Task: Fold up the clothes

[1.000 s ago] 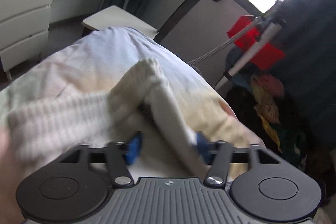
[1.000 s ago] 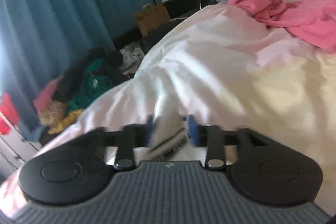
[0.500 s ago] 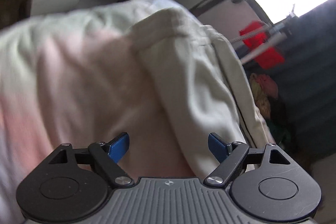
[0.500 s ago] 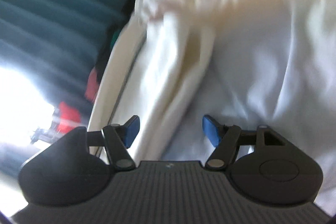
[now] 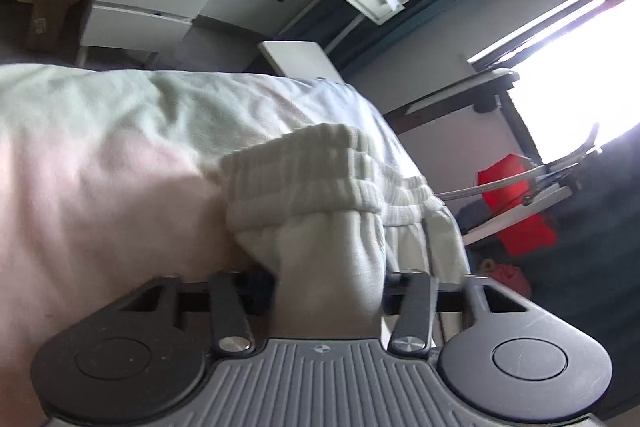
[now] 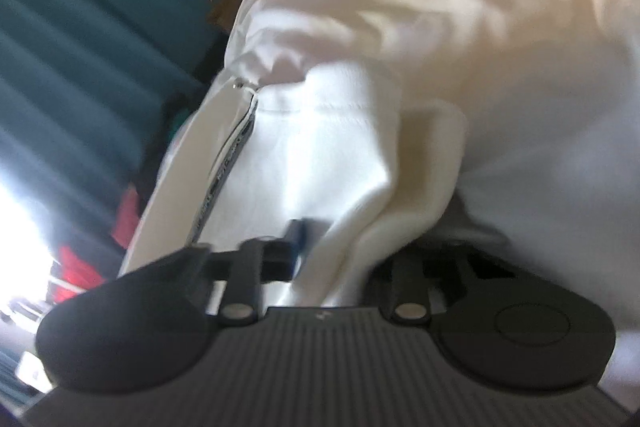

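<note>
Now cream garment (image 5: 328, 267) between closing jaws.

Both wrist views look steeply down, close over the bed (image 5: 120, 155), sharing the cream garment (image 5: 332, 195).

A bed (image 5: 100, 155) in pale sheets carries cream trousers (image 5: 320, 171), waistband bunched.

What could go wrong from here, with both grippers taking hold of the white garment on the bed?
1. The left gripper, jaws closing, has a thick bunch of the white garment below its ribbed waistband; a bunched hold may fold unevenly.
2. The right gripper, also closing, holds cloth near the zipper; layers might slip free.
3. Either could also snag the bedsheet beneath.
</note>
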Available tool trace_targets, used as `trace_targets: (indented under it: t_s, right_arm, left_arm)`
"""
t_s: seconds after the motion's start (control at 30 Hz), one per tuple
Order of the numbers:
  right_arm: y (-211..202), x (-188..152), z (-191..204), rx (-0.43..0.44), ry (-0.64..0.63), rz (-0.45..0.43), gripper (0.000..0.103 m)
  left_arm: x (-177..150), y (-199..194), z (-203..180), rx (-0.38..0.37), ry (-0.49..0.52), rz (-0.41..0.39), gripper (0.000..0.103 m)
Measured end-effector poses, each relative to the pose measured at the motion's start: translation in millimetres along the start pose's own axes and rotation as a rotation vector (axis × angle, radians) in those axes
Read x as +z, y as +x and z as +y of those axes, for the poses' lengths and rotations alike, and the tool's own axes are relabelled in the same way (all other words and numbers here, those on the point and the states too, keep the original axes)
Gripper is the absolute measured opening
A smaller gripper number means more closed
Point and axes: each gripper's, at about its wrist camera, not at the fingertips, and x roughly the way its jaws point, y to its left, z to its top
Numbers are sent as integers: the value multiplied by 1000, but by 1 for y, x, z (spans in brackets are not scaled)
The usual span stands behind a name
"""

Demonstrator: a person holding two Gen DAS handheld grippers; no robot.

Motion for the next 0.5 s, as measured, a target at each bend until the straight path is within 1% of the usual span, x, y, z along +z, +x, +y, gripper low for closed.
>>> trace_targets:
  t_s: [0.03,0.1,0.2,0.27,0.37,0.43,0.5]
  right_arm:
    - [-2,1,6,-10,-23,5,15]
    - [-20,6,9,-24,-55,-3,13]
    - [-40,11,22,-53,-137,9,12]
    - [-56,9,23,-47,-152,28,11]
    - [-81,1,12,-7,-98,62,11]
    - [-96,-11,8,11,-84,105,11]
    - [-114,-26,3,43,-56,160,11]
  left_arm:
    - [3,-4,1,2,-9,5,31]
    - [11,-19,2,-7,-28,13,22]
    - [24,-64,-3,-41,-19,-26,20]
    - [33,-99,-3,-61,-8,-58,20]
    - [62,-152,15,-65,6,-92,19]
    - [87,-191,35,-39,5,-100,19]
    - [110,-227,59,-4,25,-109,20]
